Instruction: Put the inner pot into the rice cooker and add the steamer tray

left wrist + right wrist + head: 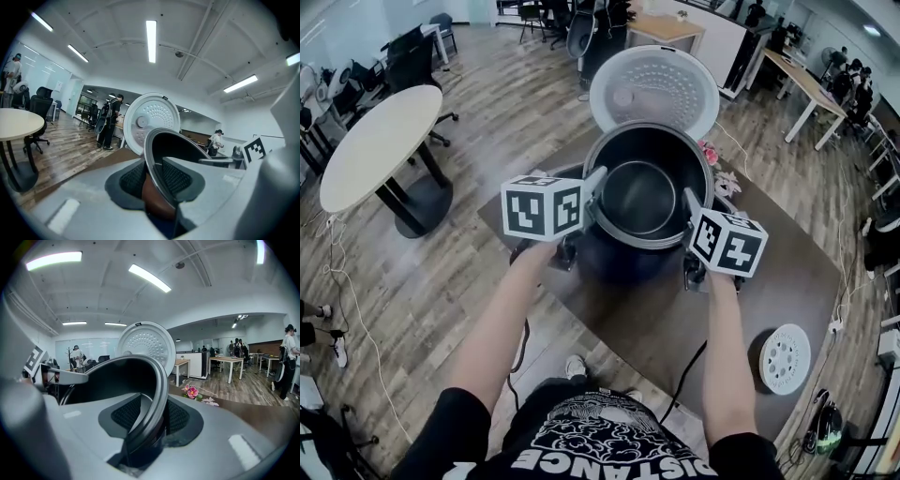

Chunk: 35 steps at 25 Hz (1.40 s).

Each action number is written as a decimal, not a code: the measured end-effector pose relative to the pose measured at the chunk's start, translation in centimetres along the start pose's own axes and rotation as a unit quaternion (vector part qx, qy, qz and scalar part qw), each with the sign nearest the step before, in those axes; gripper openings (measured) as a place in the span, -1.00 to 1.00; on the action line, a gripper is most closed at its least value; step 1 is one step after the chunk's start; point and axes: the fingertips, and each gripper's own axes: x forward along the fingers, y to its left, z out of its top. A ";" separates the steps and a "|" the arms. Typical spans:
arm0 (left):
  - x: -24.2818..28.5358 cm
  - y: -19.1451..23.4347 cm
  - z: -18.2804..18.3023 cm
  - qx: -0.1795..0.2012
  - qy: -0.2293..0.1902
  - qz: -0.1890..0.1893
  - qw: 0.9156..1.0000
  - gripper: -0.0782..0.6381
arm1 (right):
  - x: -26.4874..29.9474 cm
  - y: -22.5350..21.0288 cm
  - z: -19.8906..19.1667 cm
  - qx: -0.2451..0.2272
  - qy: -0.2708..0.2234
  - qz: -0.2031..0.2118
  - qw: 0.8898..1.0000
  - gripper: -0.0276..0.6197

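- L gripper [596, 180] is clamped on the left rim of the inner pot [642, 192]. Its own view shows the pads either side of the pot wall, w/ the rim standing up between them [154, 178].
- R gripper [688, 201] grips the opposite rim the same way, the wall pinched between its pads [150, 420].
- The pot is held upright btwn both grippers, over the dark body of the rice cooker [619, 264]. It is prob. partly inside, but can't tell if it is seated.
- The cooker lid [654, 91] stands open behind the pot.
- The steamer tray [786, 358] lies flat on the brown table [787, 272], well apart, at the person's right.
- Pink flowers [710, 153] lie beside the cooker.
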 end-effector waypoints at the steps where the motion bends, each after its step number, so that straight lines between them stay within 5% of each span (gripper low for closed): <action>1: 0.4 0.2 -0.3 -0.001 0.005 -0.002 1.000 -0.46 | 0.3 -0.1 -0.4 0.003 0.004 -0.002 1.000 -0.50; 14: 3.5 1.9 -3.7 -0.001 0.045 -0.019 0.999 -0.46 | 2.5 -1.2 -4.6 0.024 0.049 -0.018 0.998 -0.45; 35: 4.5 3.2 -5.5 0.049 0.050 0.010 0.998 -0.38 | 3.3 -1.1 -5.1 -0.001 0.060 -0.039 0.997 -0.38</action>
